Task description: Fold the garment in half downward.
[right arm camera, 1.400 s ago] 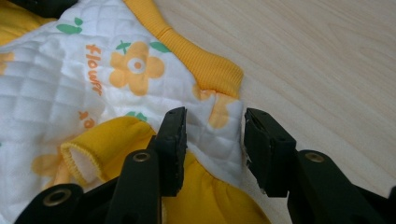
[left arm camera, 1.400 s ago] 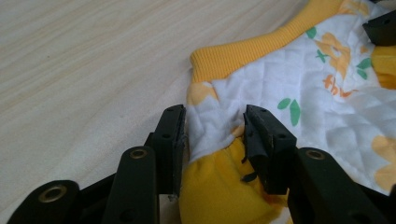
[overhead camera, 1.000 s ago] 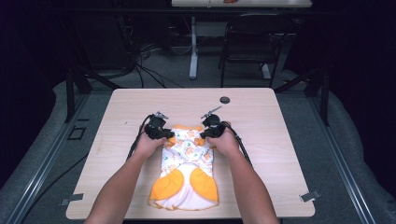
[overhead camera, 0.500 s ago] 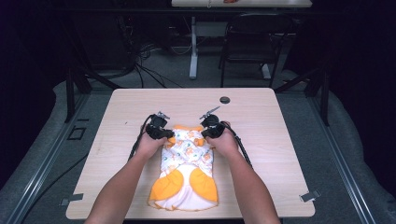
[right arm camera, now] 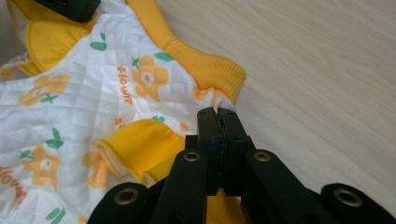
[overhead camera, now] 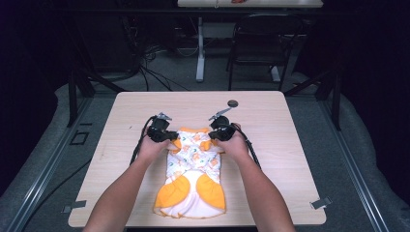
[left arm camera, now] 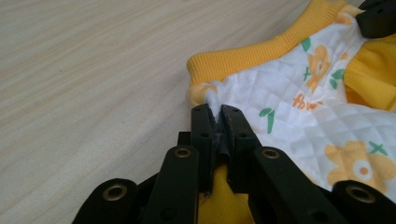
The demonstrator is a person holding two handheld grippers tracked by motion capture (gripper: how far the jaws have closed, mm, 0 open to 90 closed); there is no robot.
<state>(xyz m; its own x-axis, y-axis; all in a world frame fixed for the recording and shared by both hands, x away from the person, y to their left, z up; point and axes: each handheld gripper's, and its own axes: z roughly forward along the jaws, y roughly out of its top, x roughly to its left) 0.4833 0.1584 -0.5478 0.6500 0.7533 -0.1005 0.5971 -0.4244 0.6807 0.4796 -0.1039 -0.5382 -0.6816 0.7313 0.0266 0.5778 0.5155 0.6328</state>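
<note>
A small white quilted garment (overhead camera: 193,164) with orange flowers and yellow trim lies flat on the wooden table (overhead camera: 290,159), collar end away from the person. My left gripper (overhead camera: 170,137) is at its top left corner. In the left gripper view the gripper (left arm camera: 218,112) has just been closing its jaws, and they pinch the white fabric (left arm camera: 317,107) beside the ribbed yellow collar. My right gripper (overhead camera: 212,135) is at the top right corner. In the right gripper view it (right arm camera: 217,112) is shut on the garment's (right arm camera: 84,107) edge by the collar end.
A small dark round object (overhead camera: 233,103) lies on the table beyond the right gripper. Bare wood stretches to both sides of the garment. A black chair (overhead camera: 256,43) and cables stand on the floor past the far edge. Cables trail from both grippers.
Hardly anything has shifted: both hands stay at the garment's top corners and the garment lies as before.
</note>
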